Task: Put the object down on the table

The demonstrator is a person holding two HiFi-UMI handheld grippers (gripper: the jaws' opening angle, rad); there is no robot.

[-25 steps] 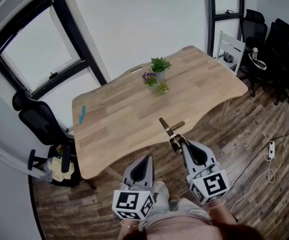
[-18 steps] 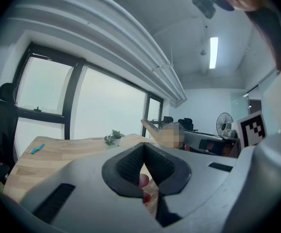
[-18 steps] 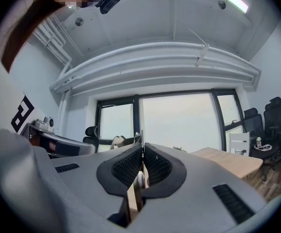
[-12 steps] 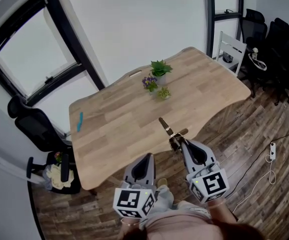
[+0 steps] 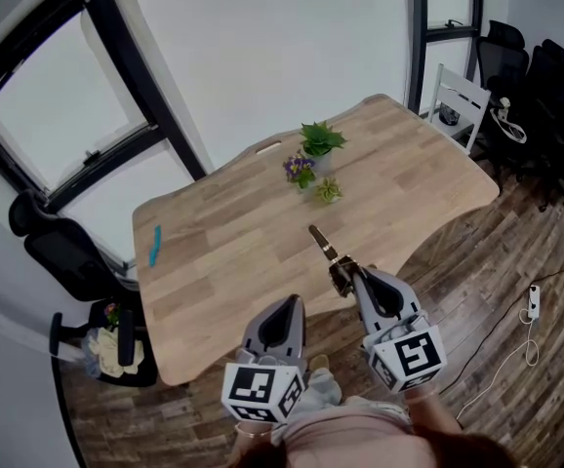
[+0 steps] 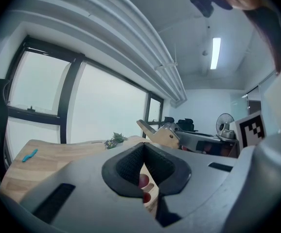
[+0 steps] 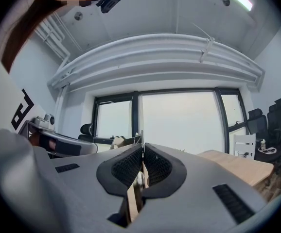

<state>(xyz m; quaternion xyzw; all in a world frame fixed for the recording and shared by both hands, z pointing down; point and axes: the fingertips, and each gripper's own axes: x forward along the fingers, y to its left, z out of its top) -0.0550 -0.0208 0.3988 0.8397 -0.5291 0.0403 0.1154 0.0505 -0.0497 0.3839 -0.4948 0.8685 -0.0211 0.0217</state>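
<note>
Nearer the table (image 5: 223, 252) than a second ago. Clamps wooden-handled tool (image 5: 321, 244) in right gripper (image 5: 345, 279); holds left gripper (image 5: 287, 306) closed, empty. Not yet set down or released.

The table (image 5: 225, 261) lies bare across its near half; small potted plants (image 5: 313, 159) crowd its far middle, and a blue item (image 5: 154, 246) sits near the left edge.

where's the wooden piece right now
Head view, right of centre: the wooden piece is clamped in the jaws of the right gripper, poking out over the table's near edge, well short of the small plants.
</note>
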